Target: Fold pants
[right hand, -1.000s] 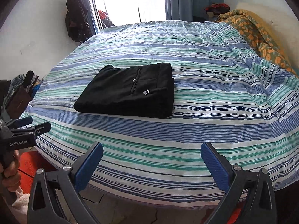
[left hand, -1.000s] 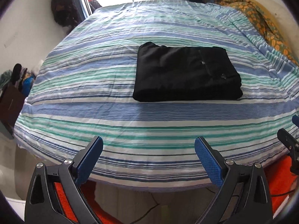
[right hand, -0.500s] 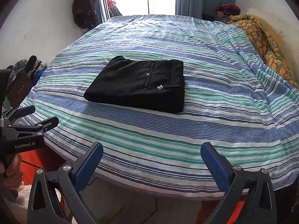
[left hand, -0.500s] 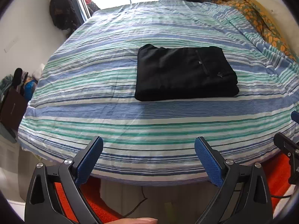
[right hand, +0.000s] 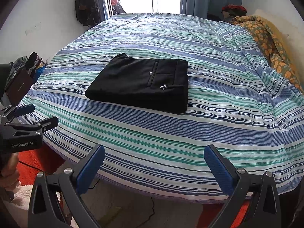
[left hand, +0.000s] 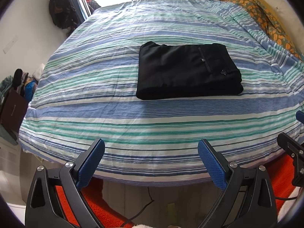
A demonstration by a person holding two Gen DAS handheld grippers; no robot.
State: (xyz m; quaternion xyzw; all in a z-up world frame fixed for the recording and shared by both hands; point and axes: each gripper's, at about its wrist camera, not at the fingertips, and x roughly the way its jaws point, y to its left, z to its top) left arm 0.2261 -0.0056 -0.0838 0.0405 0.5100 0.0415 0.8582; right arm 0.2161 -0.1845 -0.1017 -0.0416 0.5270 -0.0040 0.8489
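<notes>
The bed [left hand: 117, 114] fills both views, its striped sheet pulled fairly smooth, which gives a wide flat place to fold on. At its far right edge a bunched orange quilt [left hand: 266, 22] lies pushed aside, apart from the work.

The pants [left hand: 187, 74] rest near the middle of the bed as a neat black rectangle, several layers thick, with the pocket button and small emblem facing up. Judging by that compact shape, the folding looks finished, and nothing is left trailing.

Both tongs hang off the near edge of the bed, over the floor and the orange rug [right hand: 38, 159], likely drawn clear so as not to disturb the stack. The left tongs [left hand: 151, 153] stand wide open and empty; the pants lie well ahead of them and slightly to the right. The right tongs [right hand: 153, 159] are likewise spread wide with nothing between the pads; the pants lie well ahead, a little to the left. In the right view the left tongs appear at the left edge, held by a hand [right hand: 8, 171].
</notes>
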